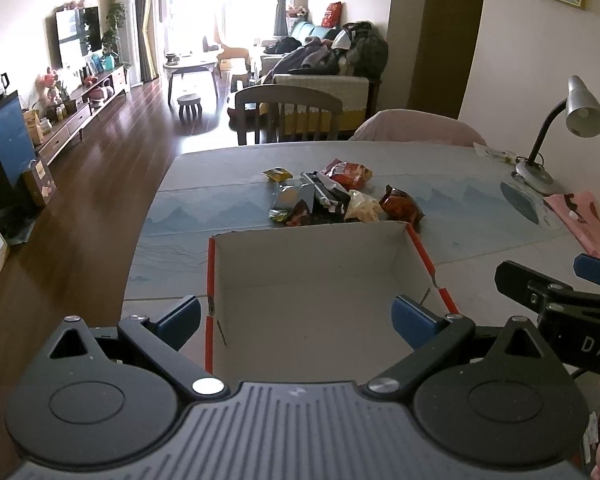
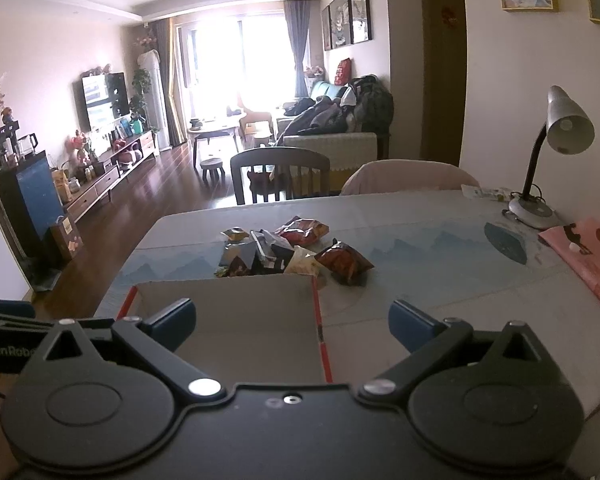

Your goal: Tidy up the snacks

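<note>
dining table (image 1: 228,184) carries a snack packet pile (image 1: 324,196) just beyond the empty cardboard box (image 1: 316,304); left gripper (image 1: 296,318) and right gripper (image 2: 292,322), both spread and empty, face it, right nearer the orange packet (image 2: 342,262).

"DAS" on right tongs (image 1: 580,280), "GenRob" on left tongs (image 2: 4,322)

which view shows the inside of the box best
The left wrist view: the box lies centred between the open fingers, its bare floor visible. The right wrist view shows it off to the left, partly behind a finger.
</note>
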Motion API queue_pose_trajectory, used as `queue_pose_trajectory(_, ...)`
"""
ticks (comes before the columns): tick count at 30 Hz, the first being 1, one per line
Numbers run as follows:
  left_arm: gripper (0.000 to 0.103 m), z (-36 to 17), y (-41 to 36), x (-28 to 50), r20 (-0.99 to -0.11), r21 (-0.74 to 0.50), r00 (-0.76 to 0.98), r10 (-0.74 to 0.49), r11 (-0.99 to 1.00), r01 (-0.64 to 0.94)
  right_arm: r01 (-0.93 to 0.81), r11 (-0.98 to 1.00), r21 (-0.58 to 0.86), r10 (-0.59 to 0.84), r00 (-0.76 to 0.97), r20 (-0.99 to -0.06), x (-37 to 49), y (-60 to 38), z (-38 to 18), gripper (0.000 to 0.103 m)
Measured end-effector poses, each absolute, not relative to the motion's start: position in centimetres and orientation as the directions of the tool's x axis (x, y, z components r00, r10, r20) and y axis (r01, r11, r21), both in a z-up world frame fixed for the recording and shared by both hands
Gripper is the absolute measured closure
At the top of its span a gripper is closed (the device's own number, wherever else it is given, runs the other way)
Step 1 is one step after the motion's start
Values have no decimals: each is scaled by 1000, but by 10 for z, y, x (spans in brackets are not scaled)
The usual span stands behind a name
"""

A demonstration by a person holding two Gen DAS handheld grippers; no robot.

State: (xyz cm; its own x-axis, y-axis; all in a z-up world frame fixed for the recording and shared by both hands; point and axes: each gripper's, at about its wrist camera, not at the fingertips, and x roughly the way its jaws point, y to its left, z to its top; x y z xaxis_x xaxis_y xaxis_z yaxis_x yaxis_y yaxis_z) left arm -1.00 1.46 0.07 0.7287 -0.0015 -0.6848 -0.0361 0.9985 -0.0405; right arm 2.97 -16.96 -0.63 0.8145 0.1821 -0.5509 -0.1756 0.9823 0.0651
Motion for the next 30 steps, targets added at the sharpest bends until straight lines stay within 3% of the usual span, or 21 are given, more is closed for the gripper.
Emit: queue_pose_trajectory(30, 1, 1, 11, -4, -692, -60, 721, -34, 998, -11, -166, 984, 59, 169, 804, -570, 45, -170, -10, 0)
